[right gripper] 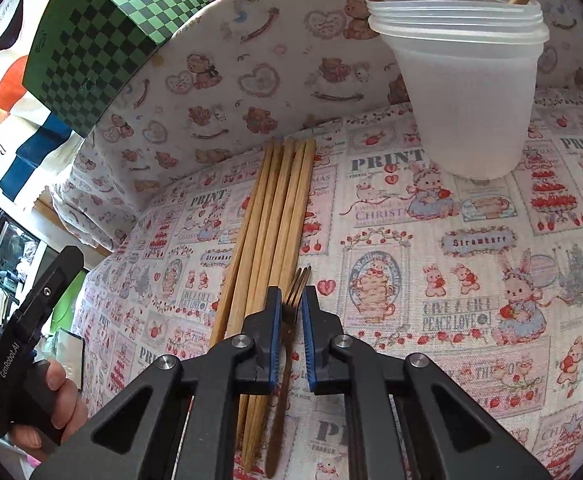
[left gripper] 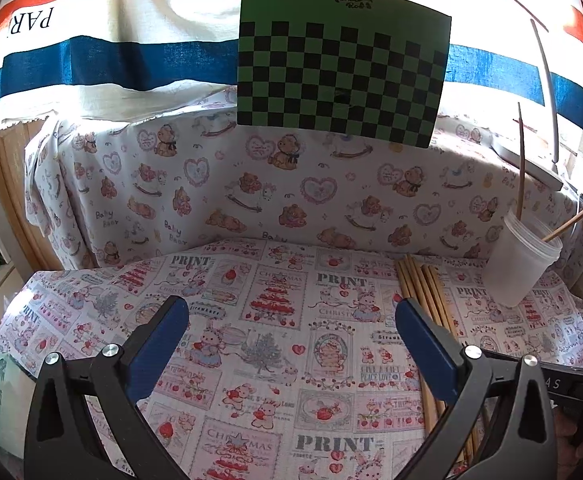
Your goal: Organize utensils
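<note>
Between the right fingers: right gripper (right gripper: 291,322) is pinching the fork (right gripper: 287,344).
Just left: chopsticks (right gripper: 275,216) are lying alongside.
Ahead, right: cup (right gripper: 467,92) is standing.
Left gripper (left gripper: 291,344): spread, holding nothing.
Risk: thin fork is likely slipping or dragging chopsticks.

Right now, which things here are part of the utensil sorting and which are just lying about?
Job:
- fork, between the right tool pads
- chopsticks on the cloth
- plastic cup holding two sticks

Lying about:
- checkerboard card
- striped fabric
</note>
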A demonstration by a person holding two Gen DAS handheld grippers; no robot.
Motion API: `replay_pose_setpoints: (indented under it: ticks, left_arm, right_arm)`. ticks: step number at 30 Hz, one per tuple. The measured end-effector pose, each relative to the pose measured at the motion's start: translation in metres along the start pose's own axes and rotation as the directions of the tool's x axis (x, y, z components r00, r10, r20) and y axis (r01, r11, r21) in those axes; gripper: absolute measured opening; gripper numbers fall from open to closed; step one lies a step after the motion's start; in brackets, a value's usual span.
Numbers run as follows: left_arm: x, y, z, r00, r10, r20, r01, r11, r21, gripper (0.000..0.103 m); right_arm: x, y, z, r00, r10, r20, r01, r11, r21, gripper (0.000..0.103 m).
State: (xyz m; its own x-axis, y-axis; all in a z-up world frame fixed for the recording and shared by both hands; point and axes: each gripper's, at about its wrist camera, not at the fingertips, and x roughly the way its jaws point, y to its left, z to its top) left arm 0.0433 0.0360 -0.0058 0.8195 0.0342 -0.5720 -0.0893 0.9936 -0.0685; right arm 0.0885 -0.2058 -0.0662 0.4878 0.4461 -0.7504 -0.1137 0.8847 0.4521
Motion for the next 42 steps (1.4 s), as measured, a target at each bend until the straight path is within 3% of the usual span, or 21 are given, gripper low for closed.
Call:
replay_pose_setpoints:
  ticks: [4,8,10,12,15,18,20,24,26,28,33,38,40,42]
  left_arm:
    - [-0.001,-0.006,-0.001,1.0,-0.011,-0.008,0.011,1.0,0.024,0.102]
    - [0.006,-0.015,-0.005,0.997,-0.025,-0.07,0.029,0.998,0.061,0.102]
    - [0.01,-0.024,-0.009,0.987,-0.088,-0.134,0.1,0.991,0.091,0.086]
    - [0.015,-0.037,-0.016,0.968,-0.149,-0.203,0.178,0.975,0.132,0.051]
    - [0.021,-0.056,-0.028,0.931,-0.215,-0.295,0.268,0.951,0.152,0.031]
    - [0.02,-0.065,-0.032,0.907,-0.266,-0.327,0.322,0.937,0.132,0.029]
    - [0.018,-0.073,-0.036,0.909,-0.257,-0.329,0.322,0.933,0.16,0.029]
    - [0.022,-0.084,-0.044,0.883,-0.256,-0.392,0.342,0.925,0.167,0.025]
    - [0.028,-0.089,-0.05,0.883,-0.197,-0.426,0.314,0.923,0.225,0.022]
    - [0.027,-0.09,-0.053,0.885,-0.184,-0.427,0.308,0.921,0.24,0.02]
    - [0.028,-0.087,-0.053,0.873,-0.192,-0.448,0.318,0.921,0.226,0.02]
    - [0.024,-0.088,-0.056,0.886,-0.173,-0.43,0.297,0.924,0.239,0.02]
    - [0.025,-0.088,-0.054,0.886,-0.171,-0.432,0.292,0.928,0.23,0.01]
    - [0.025,-0.082,-0.052,0.876,-0.191,-0.442,0.307,0.929,0.207,0.007]
  right_arm:
    - [-0.017,0.009,-0.001,0.994,-0.098,0.048,0.102,0.991,-0.084,0.002]
    - [-0.03,0.023,-0.006,0.967,-0.232,0.102,0.248,0.951,-0.187,0.002]
    - [-0.033,0.026,-0.007,0.948,-0.294,0.126,0.315,0.926,-0.208,0.002]
    - [-0.031,0.027,-0.007,0.928,-0.348,0.135,0.371,0.901,-0.227,0.002]
    - [-0.029,0.022,-0.006,0.929,-0.355,0.104,0.37,0.9,-0.231,0.003]
    - [-0.029,0.019,-0.004,0.927,-0.364,0.086,0.374,0.896,-0.238,0.003]
    - [-0.028,0.019,-0.005,0.924,-0.374,0.083,0.382,0.893,-0.239,0.003]
    - [-0.026,0.017,-0.005,0.919,-0.387,0.074,0.393,0.888,-0.239,0.002]
    - [-0.024,0.016,-0.005,0.917,-0.393,0.068,0.398,0.886,-0.239,0.002]
    - [-0.022,0.015,-0.005,0.916,-0.396,0.063,0.399,0.885,-0.239,0.003]
    - [-0.019,0.013,-0.005,0.917,-0.395,0.061,0.398,0.885,-0.242,0.003]
    - [-0.013,0.011,-0.004,0.915,-0.401,0.051,0.401,0.884,-0.239,0.003]
    - [-0.012,0.011,-0.003,0.913,-0.403,0.066,0.406,0.881,-0.243,0.002]
    - [-0.015,0.007,-0.002,0.926,-0.371,0.075,0.378,0.899,-0.221,0.003]
